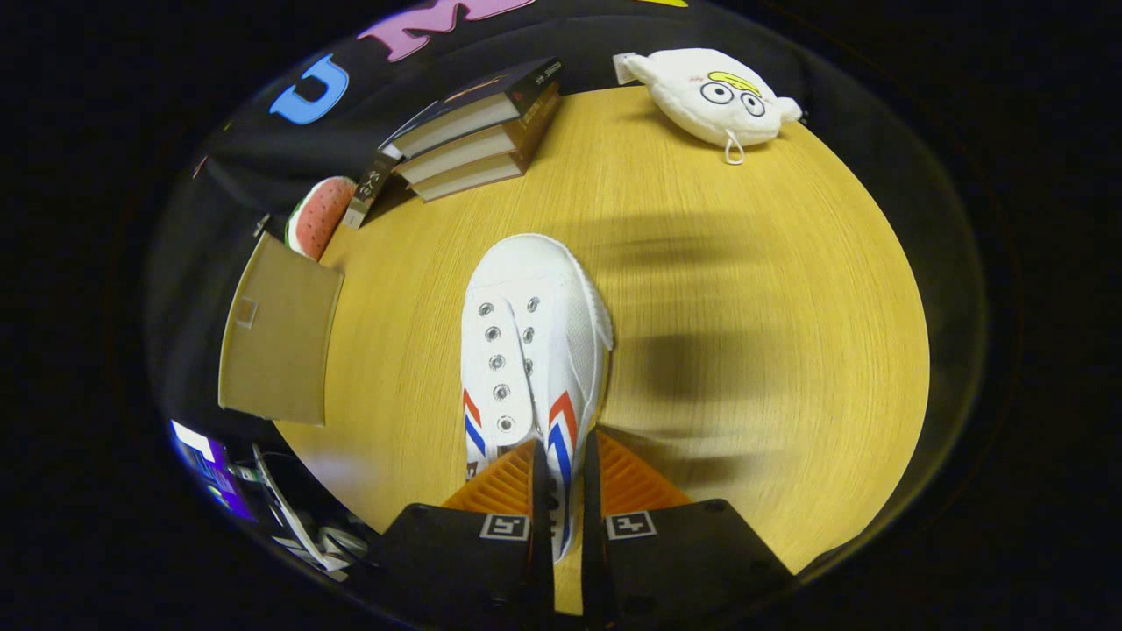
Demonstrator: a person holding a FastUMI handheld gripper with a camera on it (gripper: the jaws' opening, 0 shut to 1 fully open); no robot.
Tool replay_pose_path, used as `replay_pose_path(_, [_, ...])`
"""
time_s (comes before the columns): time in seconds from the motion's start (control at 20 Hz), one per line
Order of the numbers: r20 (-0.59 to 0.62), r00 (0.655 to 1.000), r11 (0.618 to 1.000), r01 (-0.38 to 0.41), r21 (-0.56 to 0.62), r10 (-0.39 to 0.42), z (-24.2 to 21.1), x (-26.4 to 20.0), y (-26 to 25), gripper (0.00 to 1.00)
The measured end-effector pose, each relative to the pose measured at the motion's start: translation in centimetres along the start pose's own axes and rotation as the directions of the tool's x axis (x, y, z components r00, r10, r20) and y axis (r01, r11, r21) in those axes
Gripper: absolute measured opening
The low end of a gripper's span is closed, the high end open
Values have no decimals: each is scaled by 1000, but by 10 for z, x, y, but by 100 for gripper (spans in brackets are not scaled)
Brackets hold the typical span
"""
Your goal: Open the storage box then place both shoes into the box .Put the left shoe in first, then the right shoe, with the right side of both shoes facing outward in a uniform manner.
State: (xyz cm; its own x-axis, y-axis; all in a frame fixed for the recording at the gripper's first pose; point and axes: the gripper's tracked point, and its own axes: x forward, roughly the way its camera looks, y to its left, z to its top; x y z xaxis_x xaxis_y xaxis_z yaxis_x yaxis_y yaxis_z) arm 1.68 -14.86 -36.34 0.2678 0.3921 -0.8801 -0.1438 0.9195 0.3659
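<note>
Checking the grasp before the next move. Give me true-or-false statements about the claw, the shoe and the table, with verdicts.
1. The claw is shut on the side wall of the white shoe. True.
2. The shoe's toe points back toward the claw. False: the toe points away, toward the stacked books.
3. A white plush toy lies at the far edge of the wooden table. True.
4. The shoe is threaded with laces. False: its eyelets are empty.
5. The books are scattered singly. False: they sit in one stack.
</note>
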Motion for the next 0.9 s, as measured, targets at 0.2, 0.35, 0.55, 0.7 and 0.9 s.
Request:
replay_pose_path(0.2, [22, 998, 993, -57, 105, 55, -1, -7, 3, 7])
replay_pose_path(0.35, [42, 997, 986, -77, 150, 71, -1, -14, 10, 7])
replay_pose_path(0.55, [83, 991, 982, -114, 153, 103, 11, -30, 27, 7])
replay_pose_path(0.7, [96, 984, 968, -168, 187, 152, 16, -48, 51, 6])
replay_pose_path(0.9, [102, 973, 960, -223, 171, 208, 23, -72, 94, 7])
